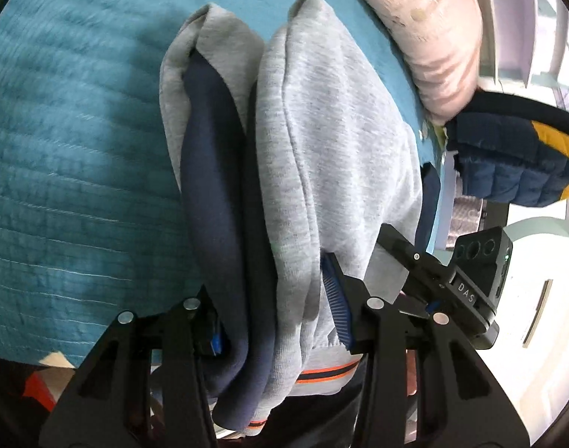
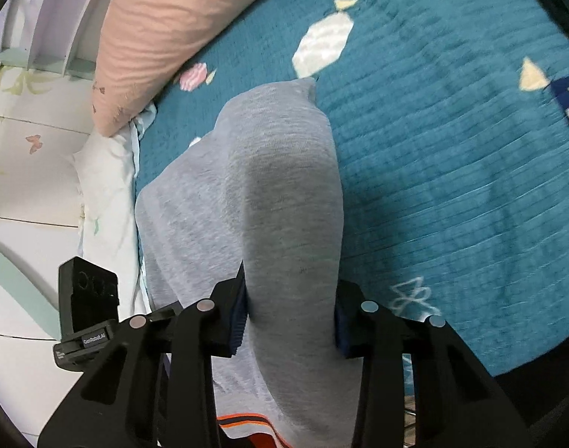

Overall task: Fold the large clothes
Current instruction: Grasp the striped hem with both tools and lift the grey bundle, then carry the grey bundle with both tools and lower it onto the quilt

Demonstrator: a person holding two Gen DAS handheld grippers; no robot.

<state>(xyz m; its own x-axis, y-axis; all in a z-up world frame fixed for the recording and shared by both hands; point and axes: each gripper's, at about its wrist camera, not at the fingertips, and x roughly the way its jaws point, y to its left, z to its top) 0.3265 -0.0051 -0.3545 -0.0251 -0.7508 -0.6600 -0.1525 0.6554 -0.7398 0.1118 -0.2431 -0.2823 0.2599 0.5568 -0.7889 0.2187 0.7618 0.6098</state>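
Note:
A grey sweatshirt with a navy lining and an orange-striped hem hangs bunched over a teal quilted bedspread. My left gripper is shut on a thick fold of it, navy and grey layers between the pads. In the right wrist view the same grey sweatshirt drapes forward from my right gripper, which is shut on a grey fold. The other gripper's body shows at the right edge of the left wrist view and at the left of the right wrist view.
A long peach pillow lies along the bed's far edge, also in the left wrist view. A navy and yellow padded item sits beside it. The teal bedspread has printed shapes. A white patterned sheet edge borders the bed.

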